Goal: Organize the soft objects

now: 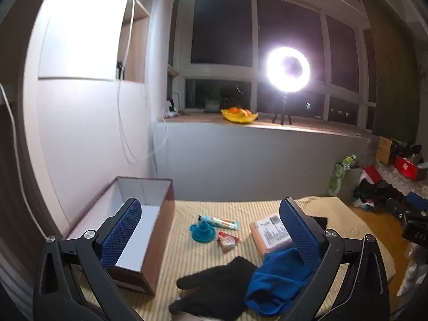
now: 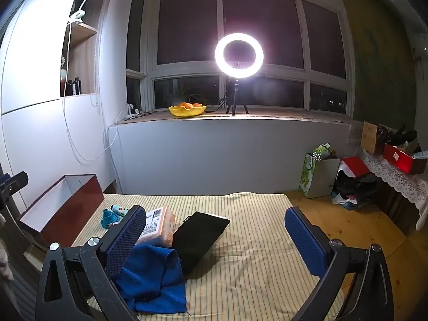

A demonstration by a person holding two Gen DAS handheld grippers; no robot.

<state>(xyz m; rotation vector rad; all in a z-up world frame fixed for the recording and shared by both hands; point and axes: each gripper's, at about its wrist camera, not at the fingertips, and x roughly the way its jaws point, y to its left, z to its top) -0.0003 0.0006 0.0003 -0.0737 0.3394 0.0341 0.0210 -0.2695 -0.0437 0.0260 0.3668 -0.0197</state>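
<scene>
Towel (image 2: 149, 281), limp and light, lies bunched just right of the glove (image 1: 214, 281), well right of the box (image 1: 149, 240), best pinched at a raised fold; both grippers (image 1: 211, 232) (image 2: 214, 235) gape wide, empty.

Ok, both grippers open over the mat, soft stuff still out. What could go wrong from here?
1. The black glove and blue cloth overlap, so a grab may drag both.
2. The blue cloth lies against the orange packet and black pouch; lifting it could shift them.
3. The box sits at the mat's left edge; a nudge could push it off.
</scene>
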